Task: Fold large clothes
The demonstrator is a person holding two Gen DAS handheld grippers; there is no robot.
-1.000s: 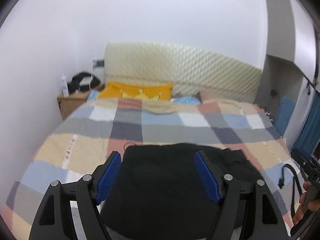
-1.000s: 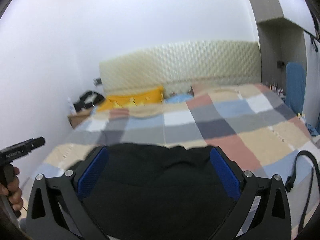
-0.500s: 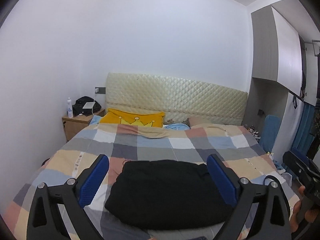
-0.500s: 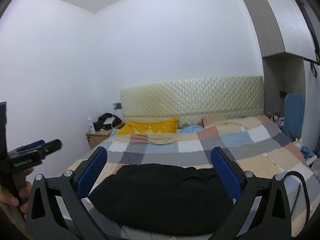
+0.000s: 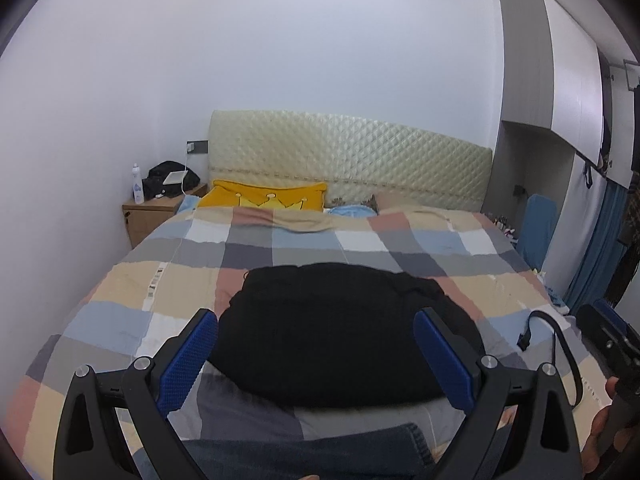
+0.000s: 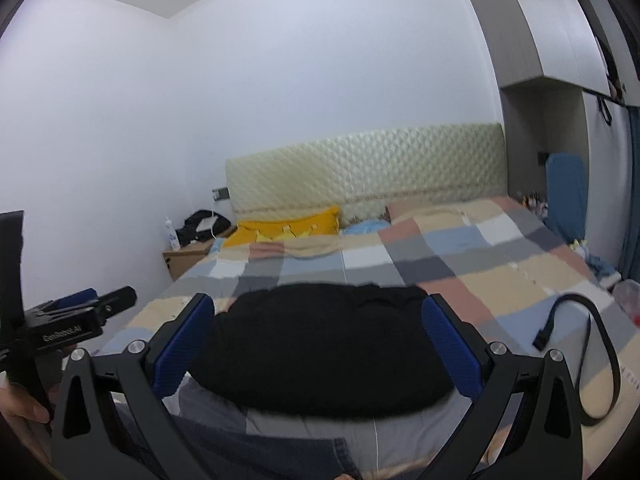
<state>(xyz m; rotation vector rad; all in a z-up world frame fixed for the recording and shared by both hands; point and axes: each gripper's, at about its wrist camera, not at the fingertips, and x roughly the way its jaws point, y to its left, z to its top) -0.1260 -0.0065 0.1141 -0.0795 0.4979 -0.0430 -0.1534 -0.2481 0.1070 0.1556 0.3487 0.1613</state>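
1. A black garment (image 5: 340, 332), folded into a soft rounded slab, lies on the checked patchwork quilt (image 5: 400, 240) near the bed's foot.
2. The left tongs (image 5: 316, 356) and right tongs (image 6: 320, 348), blue ribbed pads, gape wide, holding nothing.

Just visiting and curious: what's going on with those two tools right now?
Left tool open, empty. Right tool open, empty. Black garment lies folded on the checkered bed. Black strap beside it, not touching.
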